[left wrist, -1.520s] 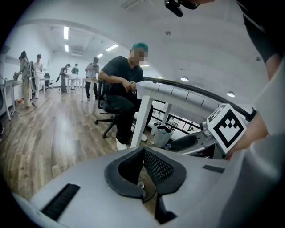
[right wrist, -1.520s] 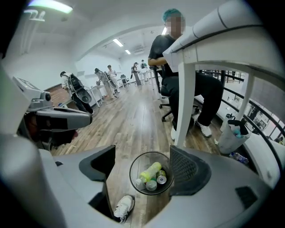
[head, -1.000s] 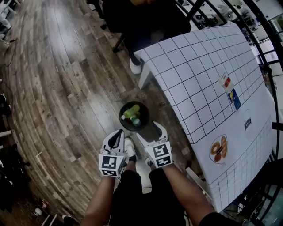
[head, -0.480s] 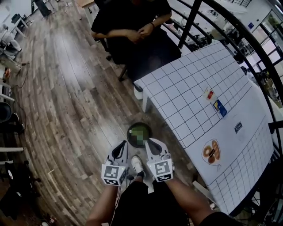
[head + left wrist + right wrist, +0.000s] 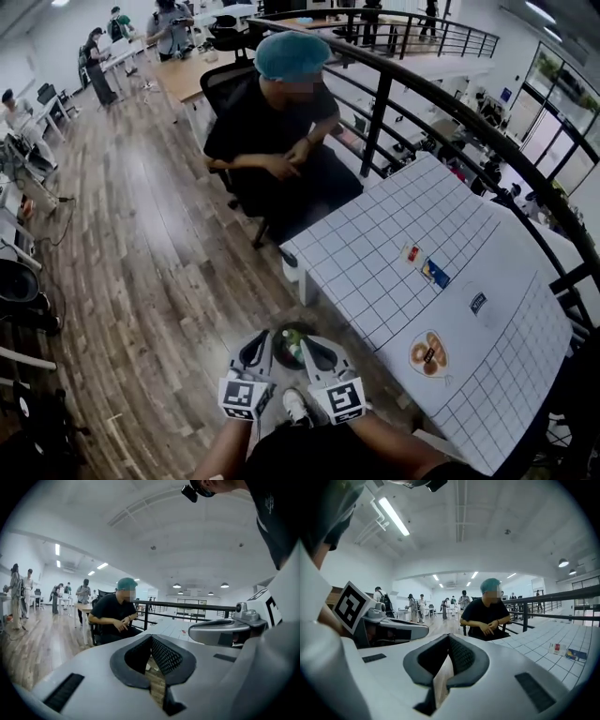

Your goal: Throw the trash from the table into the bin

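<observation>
**A:** Much more of the room shows than a second ago. Back then the head view stared straight down at floor and bin. Now it takes in the seated person in black [image 5: 272,141] and the whole gridded table [image 5: 375,272].

**B:** And the bin?

**A:** The black bin [image 5: 280,335] stands on the wood floor by the table's near corner, with something green [image 5: 295,350] inside. It is half hidden between the two grippers, which have come up from over it.

**B:** Their jaws?

**A:** The left gripper [image 5: 255,345] has its jaws together, with nothing in them. The right gripper [image 5: 315,349] has just been closing, and its own view shows the pads met on nothing.

**B:** So one drop is finished, I'd judge.

**A:** Likely, but the job isn't done. Trash is left on the table, well apart from both grippers. A round brown-and-white item [image 5: 429,354] lies near the front edge. A blue packet [image 5: 434,273] lies just beside a red-and-white packet [image 5: 410,253], and there is a small dark packet [image 5: 478,303] too. The next move should be a turn back to the table.
</observation>
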The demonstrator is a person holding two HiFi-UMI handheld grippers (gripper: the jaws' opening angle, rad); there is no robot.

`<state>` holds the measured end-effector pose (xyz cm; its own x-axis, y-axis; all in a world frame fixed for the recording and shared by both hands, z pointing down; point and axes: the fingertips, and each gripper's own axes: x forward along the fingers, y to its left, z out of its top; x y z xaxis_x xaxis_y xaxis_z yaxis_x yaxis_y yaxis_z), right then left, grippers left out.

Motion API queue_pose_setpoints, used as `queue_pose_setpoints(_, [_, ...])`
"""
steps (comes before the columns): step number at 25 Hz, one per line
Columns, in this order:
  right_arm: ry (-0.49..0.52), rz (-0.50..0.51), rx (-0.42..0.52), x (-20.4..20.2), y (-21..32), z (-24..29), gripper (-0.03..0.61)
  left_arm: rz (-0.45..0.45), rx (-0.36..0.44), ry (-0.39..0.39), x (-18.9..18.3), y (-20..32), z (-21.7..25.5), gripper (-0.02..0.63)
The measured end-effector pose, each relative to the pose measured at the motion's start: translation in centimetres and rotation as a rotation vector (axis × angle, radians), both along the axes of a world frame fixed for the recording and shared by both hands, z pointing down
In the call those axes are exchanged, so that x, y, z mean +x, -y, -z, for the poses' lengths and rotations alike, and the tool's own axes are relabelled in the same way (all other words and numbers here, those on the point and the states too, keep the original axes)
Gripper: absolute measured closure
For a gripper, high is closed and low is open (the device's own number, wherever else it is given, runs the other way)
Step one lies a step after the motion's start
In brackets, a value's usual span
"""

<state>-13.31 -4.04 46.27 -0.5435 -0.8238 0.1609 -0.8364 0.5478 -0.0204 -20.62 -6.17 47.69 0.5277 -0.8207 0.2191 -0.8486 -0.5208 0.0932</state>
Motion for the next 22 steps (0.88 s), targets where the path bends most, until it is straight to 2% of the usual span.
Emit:
queue_pose_setpoints(5, [-0.002,0.006,0.033,0.0,0.2,2.8,0.554,0.001,0.043,0.005,0.3,0.1,2.4,0.592])
queue_pose_setpoints(11, [-0.013,-0.014,0.091,1.0,0.9,5.1,0.554,-0.016,0.069,-0.024,1.5,-0.4,3.8,0.592])
queue_pose_setpoints(15, [-0.01,-0.021,0.108,1.3,1.0,5.7,0.554,-0.035,0.092,-0.013,2.0,-0.2,4.6,0.592])
queue_pose_setpoints(22, [-0.013,-0.015,0.113,1.0,0.4,6.0,0.554,-0.013,0.097,-0.014,1.6,-0.8,5.0,0.592])
